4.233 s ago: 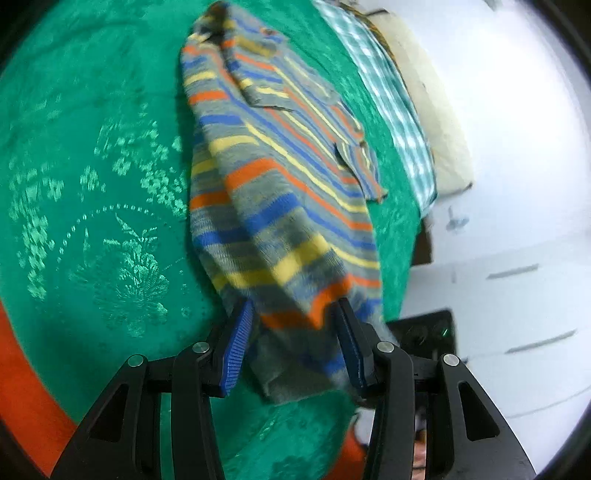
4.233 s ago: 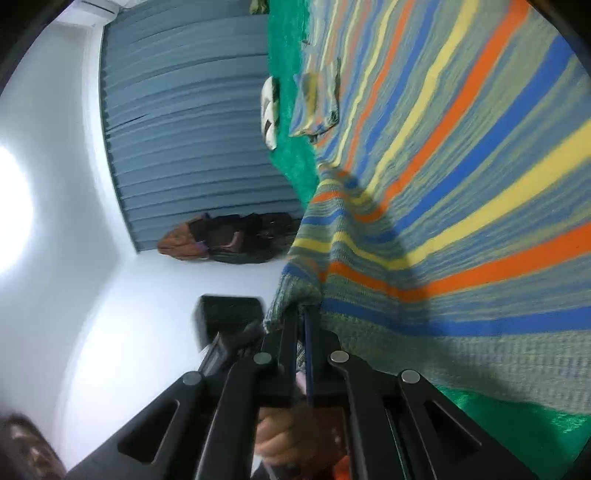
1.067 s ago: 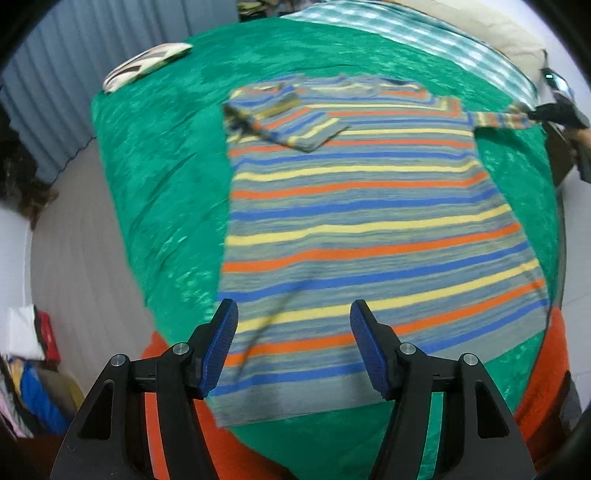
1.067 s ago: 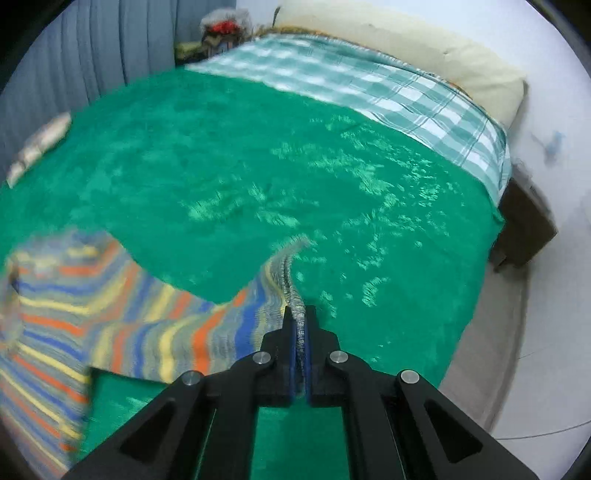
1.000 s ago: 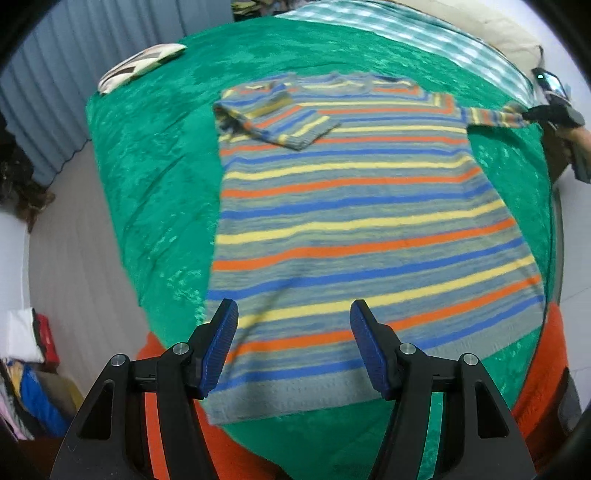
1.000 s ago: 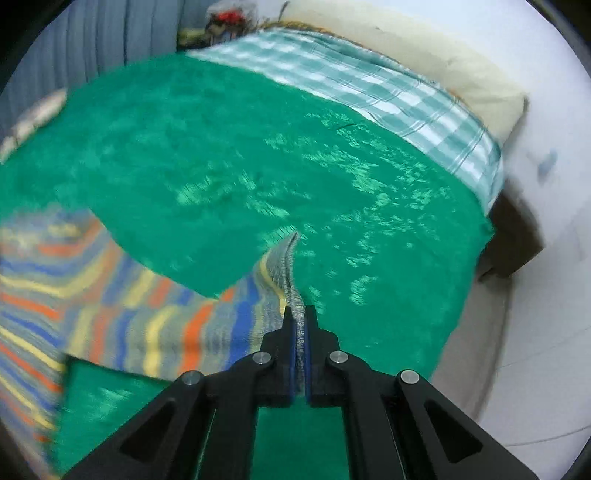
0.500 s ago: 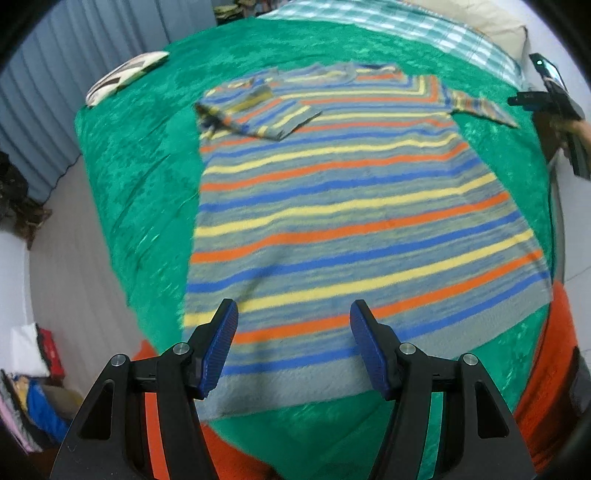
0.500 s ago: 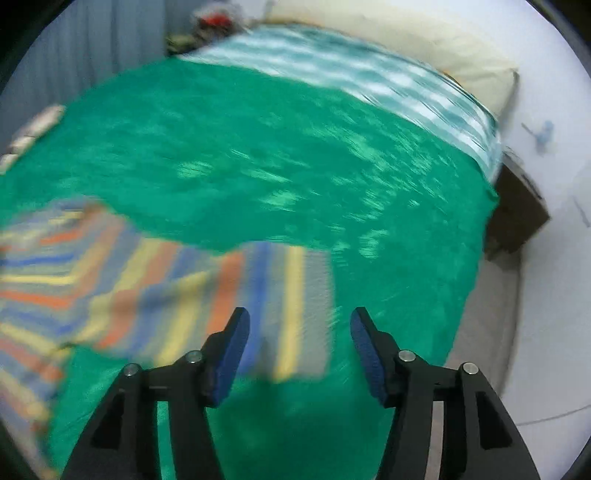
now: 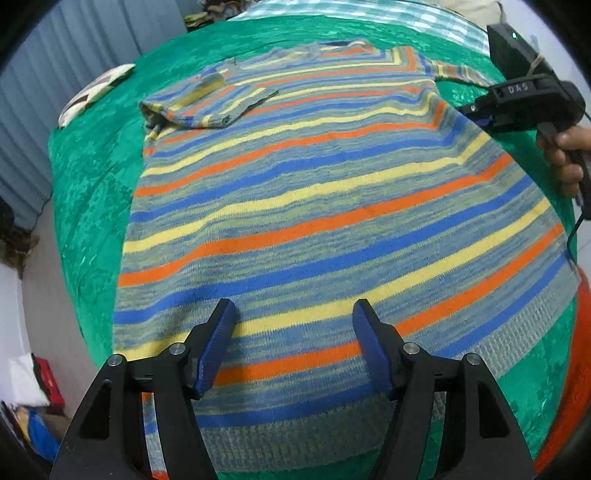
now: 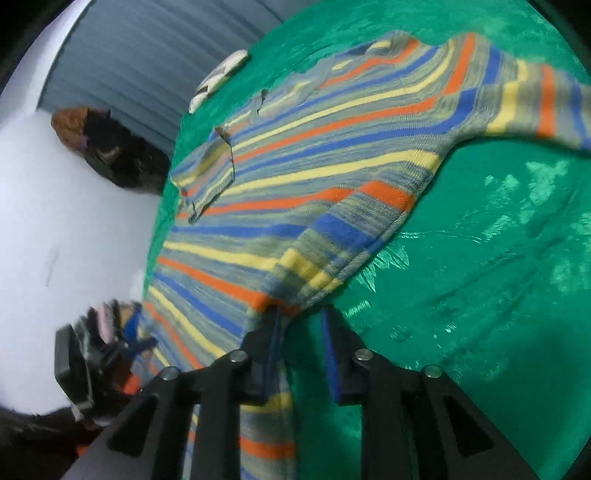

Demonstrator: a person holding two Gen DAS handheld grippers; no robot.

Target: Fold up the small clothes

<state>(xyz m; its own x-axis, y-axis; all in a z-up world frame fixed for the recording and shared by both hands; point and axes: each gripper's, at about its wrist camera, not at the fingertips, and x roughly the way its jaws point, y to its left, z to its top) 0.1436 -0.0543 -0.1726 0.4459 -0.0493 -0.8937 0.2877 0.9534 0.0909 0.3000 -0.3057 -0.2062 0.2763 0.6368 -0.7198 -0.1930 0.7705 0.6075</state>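
Note:
A striped knit sweater (image 9: 314,192), grey with orange, blue and yellow bands, lies spread flat on the green bedspread (image 9: 88,177). Its left sleeve (image 9: 210,103) is folded over the chest and its right sleeve (image 9: 458,72) lies stretched out. My left gripper (image 9: 291,332) is open and empty above the hem. My right gripper (image 10: 299,328) is open at the sweater's right side edge (image 10: 354,258), with cloth just at its left finger. It also shows in the left wrist view (image 9: 517,103), held in a hand beside the sweater's right side.
A white patterned item (image 9: 92,94) lies at the bed's far left corner. A checked sheet (image 9: 332,7) and pillow lie beyond the bedspread. An orange blanket edge (image 9: 576,350) shows at the near side. Grey curtains (image 10: 147,66) and a dark pile of clothes (image 10: 110,147) stand beyond the bed.
My right gripper let go of the right sleeve, opened, and moved down to the sweater's right side edge. My left gripper came lower and closer over the hem, staying open.

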